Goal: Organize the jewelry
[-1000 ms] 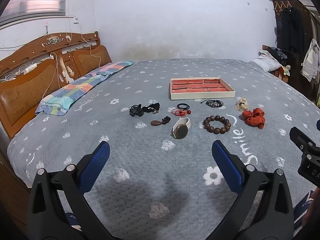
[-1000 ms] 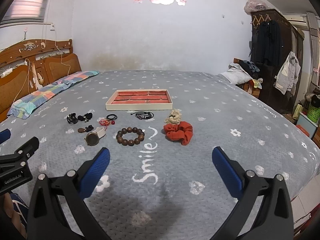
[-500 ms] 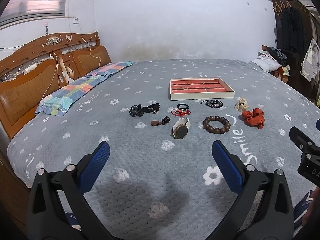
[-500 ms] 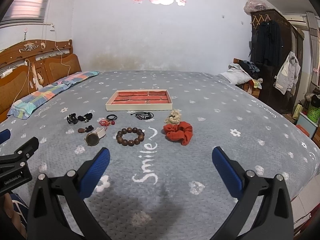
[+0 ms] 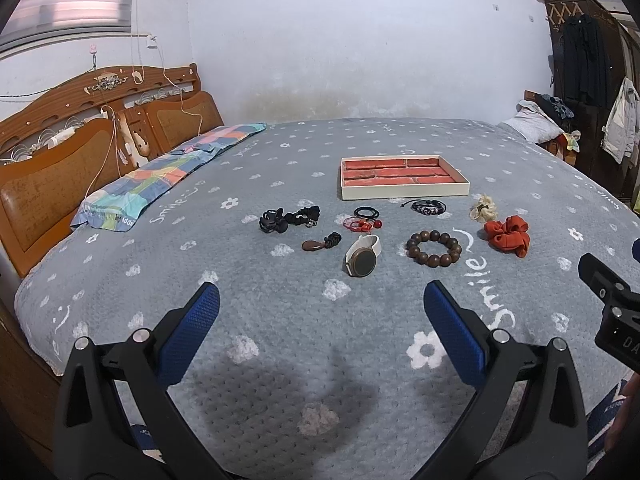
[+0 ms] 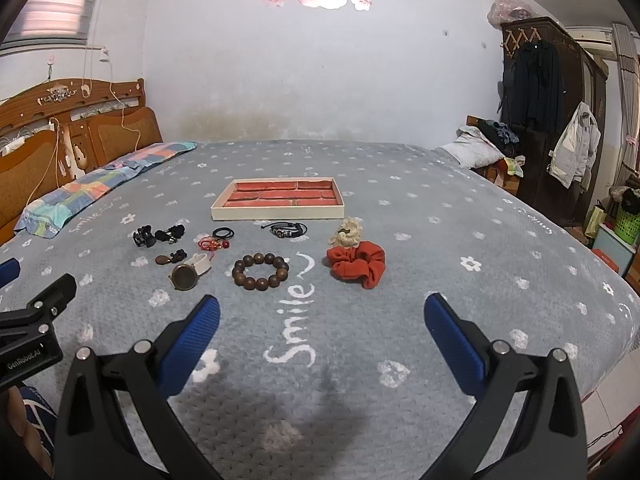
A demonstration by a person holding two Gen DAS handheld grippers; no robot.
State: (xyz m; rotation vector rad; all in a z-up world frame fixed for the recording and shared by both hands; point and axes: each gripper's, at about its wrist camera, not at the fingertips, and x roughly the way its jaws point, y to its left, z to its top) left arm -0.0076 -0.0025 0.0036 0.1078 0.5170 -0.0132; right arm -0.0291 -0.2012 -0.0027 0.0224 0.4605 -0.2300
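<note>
A shallow cream tray with a red brick-pattern lining lies on the grey bed. In front of it lie a watch, a brown bead bracelet, a red scrunchie, a cream hair tie, a black cord bracelet, red and black bands, black hair clips and a brown pendant. My left gripper and right gripper are open and empty, well short of the items.
A patchwork pillow lies by the wooden headboard at the left. A dark wardrobe with hanging clothes stands at the right, past the bed's edge. The bed's near edge runs below both grippers.
</note>
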